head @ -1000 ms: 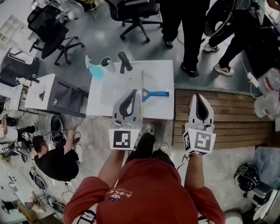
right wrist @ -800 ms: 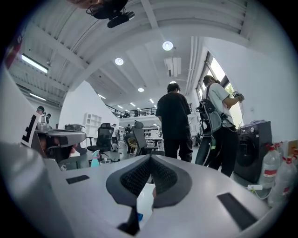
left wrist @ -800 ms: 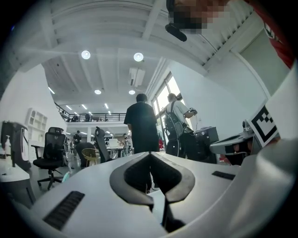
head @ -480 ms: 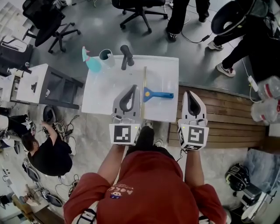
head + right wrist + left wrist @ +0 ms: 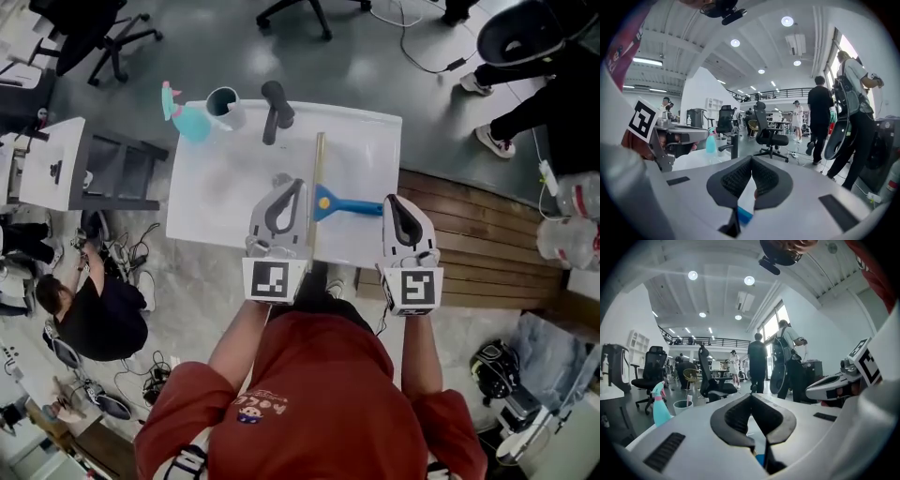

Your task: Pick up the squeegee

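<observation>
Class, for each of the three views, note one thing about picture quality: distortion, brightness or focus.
Head view: sharp, evenly lit, the white table nearly washed out around the squeegee. Left gripper view: strong fisheye bend with black corners; ceiling lights flare. Right gripper view: same round distortion, the window overexposed, the near foreground soft.

Head view: the right end of the squeegee's (image 5: 347, 203) blue handle runs under the right gripper (image 5: 392, 200); can't tell if they touch. The gripper bodies cover part of the table's (image 5: 375, 141) near edge. Both hands are hidden behind the marker cubes.

Left gripper view: the left gripper (image 5: 751, 394) blocks the squeegee (image 5: 761, 459) except a blue sliver. Right gripper view: same sliver (image 5: 744, 215).

Office chair (image 5: 309, 9) is cut off at the far edge.
</observation>
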`<state>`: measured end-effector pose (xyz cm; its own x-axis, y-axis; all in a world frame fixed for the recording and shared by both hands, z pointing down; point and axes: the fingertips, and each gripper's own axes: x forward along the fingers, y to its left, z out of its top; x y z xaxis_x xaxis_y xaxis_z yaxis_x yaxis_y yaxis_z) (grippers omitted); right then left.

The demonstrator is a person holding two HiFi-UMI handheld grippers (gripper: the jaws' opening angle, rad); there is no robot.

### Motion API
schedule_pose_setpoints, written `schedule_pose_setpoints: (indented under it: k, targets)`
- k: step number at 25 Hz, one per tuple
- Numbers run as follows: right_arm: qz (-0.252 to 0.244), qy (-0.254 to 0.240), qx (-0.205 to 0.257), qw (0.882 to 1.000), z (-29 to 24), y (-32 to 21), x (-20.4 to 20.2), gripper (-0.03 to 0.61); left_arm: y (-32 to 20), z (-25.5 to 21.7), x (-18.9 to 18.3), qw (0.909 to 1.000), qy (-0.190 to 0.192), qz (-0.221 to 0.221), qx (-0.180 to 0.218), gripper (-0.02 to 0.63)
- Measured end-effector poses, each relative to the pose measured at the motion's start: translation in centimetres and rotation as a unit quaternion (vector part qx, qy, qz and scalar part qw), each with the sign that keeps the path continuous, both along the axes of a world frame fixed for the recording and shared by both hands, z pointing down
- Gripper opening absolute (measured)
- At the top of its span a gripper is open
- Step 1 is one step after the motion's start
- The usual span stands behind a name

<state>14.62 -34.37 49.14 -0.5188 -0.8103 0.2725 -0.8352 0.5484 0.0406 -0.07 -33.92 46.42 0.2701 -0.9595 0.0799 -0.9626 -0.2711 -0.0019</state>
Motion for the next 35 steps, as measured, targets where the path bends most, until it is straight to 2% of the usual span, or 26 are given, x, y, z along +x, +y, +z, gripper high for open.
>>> schedule_pose_setpoints:
  k: [4,7,12,16,20,24,27,30,35]
  targets:
    - [-0.046,0.008,-0.026,0.999,2.9,-0.7,-2.2,0.029,-1.6,2.1,-1.2,0.9998,0.005,-0.004,-0.017,0.017]
    - [-0.107,0.019,-0.043,0.993,5.3,-0.5,-4.2,0.038,-2.6,3.6,-2.0,0.9994,0.007,-0.009,-0.031,0.017]
    - [-0.213,0.089,-0.055,0.971,9.0,0.1,-6.8,0.089,-4.3,5.7,-3.2,0.9989,-0.002,-0.009,-0.046,0.017]
    - [-0.256,0.136,-0.073,0.954,11.1,-0.3,-7.8,0.126,-5.3,7.6,-4.5,0.998,-0.001,-0.01,-0.063,0.017]
    - [-0.316,0.183,-0.091,0.927,13.4,-0.2,-8.5,0.141,-5.9,9.5,-5.1,0.997,0.001,-0.004,-0.078,0.017]
    - [-0.388,0.223,-0.125,0.885,15.6,0.5,-9.2,0.164,-6.1,11.2,-5.2,0.9953,0.004,0.007,-0.096,0.017]
    - [-0.416,0.266,-0.148,0.857,17.1,0.5,-9.0,0.166,-6.4,12.0,-5.0,0.9942,0.003,0.022,-0.105,0.017]
    - [-0.432,0.293,-0.161,0.838,18.2,0.4,-9.0,0.167,-6.7,12.8,-4.7,0.9932,-0.008,0.041,-0.108,0.017]
    - [-0.459,0.316,-0.176,0.812,19.3,0.5,-9.4,0.167,-7.5,13.6,-4.4,0.9917,-0.011,0.057,-0.115,0.017]
